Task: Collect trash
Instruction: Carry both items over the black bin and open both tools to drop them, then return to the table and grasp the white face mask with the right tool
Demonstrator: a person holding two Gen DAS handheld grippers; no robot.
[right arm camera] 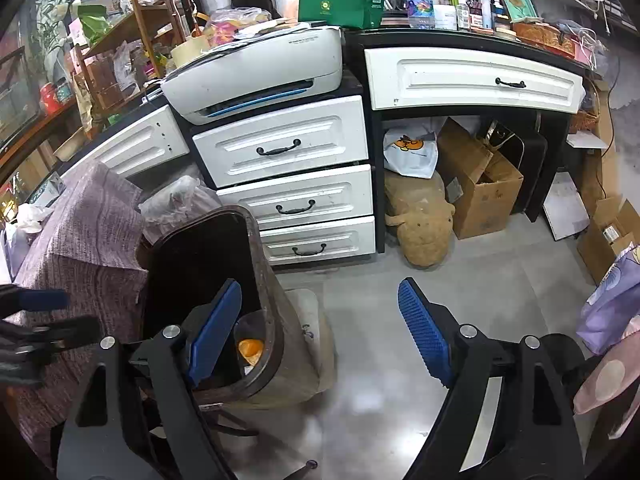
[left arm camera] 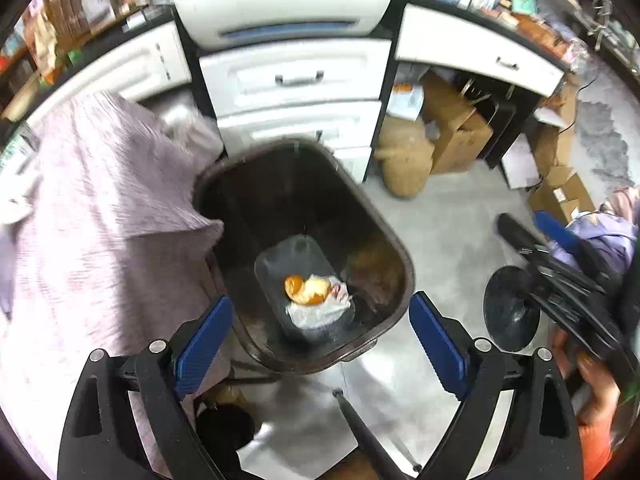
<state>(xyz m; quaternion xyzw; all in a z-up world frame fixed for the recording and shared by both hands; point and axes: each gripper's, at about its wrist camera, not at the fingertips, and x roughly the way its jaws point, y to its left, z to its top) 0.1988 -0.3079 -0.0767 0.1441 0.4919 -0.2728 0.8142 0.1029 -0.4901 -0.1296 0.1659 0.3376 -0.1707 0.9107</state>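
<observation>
A dark brown trash bin (left arm camera: 400, 256) stands on the grey floor beside a cloth-covered table. At its bottom lie orange peel and crumpled white paper (left arm camera: 316, 300). My left gripper (left arm camera: 320, 312) hangs open right above the bin's mouth, nothing between its blue pads. In the right wrist view the bin (right arm camera: 268, 280) is at lower left, with a bit of the orange peel (right arm camera: 250, 350) showing. My right gripper (right arm camera: 320, 292) is open and empty, to the right of the bin over bare floor. The left gripper (right arm camera: 40, 312) shows blurred at that view's left edge.
White drawers (right arm camera: 288, 148) with a printer (right arm camera: 256, 76) on top stand behind the bin. Under the desk are cardboard boxes (right arm camera: 480, 184) and a tan plush toy (right arm camera: 420, 224). A purple cloth (left arm camera: 100, 208) covers the table at left. A black round base (left arm camera: 508, 308) sits at right.
</observation>
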